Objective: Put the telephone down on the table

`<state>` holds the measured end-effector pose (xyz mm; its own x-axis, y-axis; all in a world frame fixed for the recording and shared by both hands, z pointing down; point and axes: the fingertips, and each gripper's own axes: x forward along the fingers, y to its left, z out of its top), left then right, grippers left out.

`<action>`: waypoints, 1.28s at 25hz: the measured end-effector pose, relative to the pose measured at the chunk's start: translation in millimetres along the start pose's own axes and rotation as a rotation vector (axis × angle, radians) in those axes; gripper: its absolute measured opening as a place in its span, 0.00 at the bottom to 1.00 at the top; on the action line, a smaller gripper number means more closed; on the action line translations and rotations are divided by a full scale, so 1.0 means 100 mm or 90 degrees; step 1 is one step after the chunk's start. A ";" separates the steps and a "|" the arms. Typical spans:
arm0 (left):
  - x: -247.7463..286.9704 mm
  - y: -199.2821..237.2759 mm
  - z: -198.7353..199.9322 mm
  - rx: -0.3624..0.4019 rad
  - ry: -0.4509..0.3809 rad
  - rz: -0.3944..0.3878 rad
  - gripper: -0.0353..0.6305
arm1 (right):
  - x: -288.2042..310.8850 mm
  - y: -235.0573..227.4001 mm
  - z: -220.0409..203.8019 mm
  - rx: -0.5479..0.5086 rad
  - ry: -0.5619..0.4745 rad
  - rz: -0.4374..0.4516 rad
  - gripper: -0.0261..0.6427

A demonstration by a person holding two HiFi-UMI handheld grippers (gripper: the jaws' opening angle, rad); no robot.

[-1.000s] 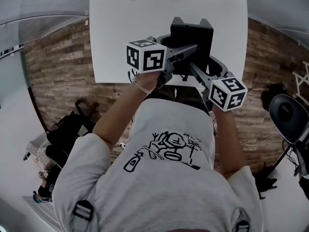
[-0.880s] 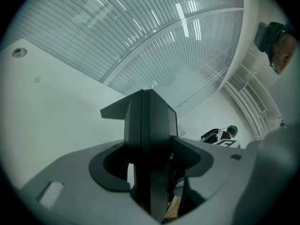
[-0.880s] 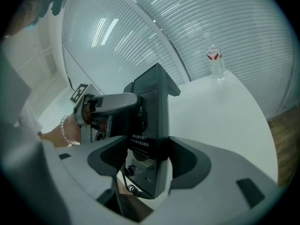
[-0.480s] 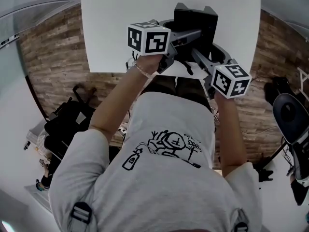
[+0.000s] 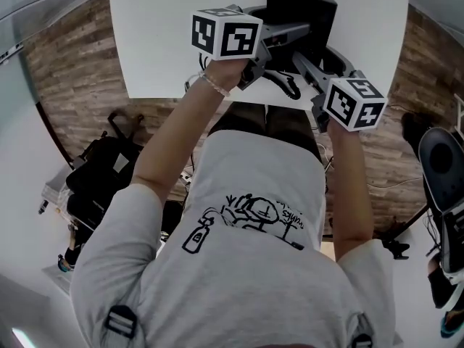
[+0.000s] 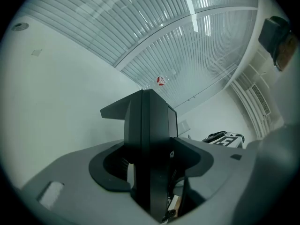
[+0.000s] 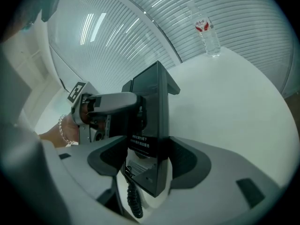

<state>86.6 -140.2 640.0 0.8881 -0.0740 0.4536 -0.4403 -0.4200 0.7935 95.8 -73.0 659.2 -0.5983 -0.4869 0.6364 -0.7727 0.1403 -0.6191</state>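
**Telephone coming down over the counter, both claws clamped on it**

Compared with a second ago, the white counter [image 5: 167, 42] fills more of the head view. The black telephone [image 5: 301, 17] sits further in from the near edge, so the pair of claws has sunk and reached forward with it.

The left claw [image 6: 151, 161] has its jaws pressed on either side of the dark slab. The right claw [image 7: 147, 161] is closed the same way on the opposite side. The telephone stands upright between them. I cannot tell whether its lower edge touches the surface, but it looks carried, so I judge the set-down nearly done and the release not yet begun.

The coiled cord [image 7: 132, 198] dangles below the telephone near the counter's front edge and could fold under the base as it lands.

A water bottle [image 7: 206, 29] stands well apart at the far side, clear of the landing spot. A dark bag [image 5: 101, 187] lies on the wooden floor [image 5: 72, 85], away from the work.
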 end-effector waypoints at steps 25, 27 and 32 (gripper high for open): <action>0.21 0.24 -0.08 0.006 0.018 -0.005 0.48 | 0.21 -0.25 -0.10 0.012 -0.001 -0.007 0.44; 0.20 0.24 -0.07 0.017 0.015 0.007 0.49 | 0.21 -0.25 -0.10 0.012 0.003 -0.010 0.44; 0.05 0.29 -0.04 0.080 0.013 0.096 0.55 | 0.12 -0.29 -0.06 -0.004 0.006 -0.045 0.44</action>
<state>77.3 -149.5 666.7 0.8096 -0.1270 0.5730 -0.5474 -0.5155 0.6592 109.9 -77.5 687.8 -0.5442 -0.4880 0.6825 -0.8144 0.1116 -0.5695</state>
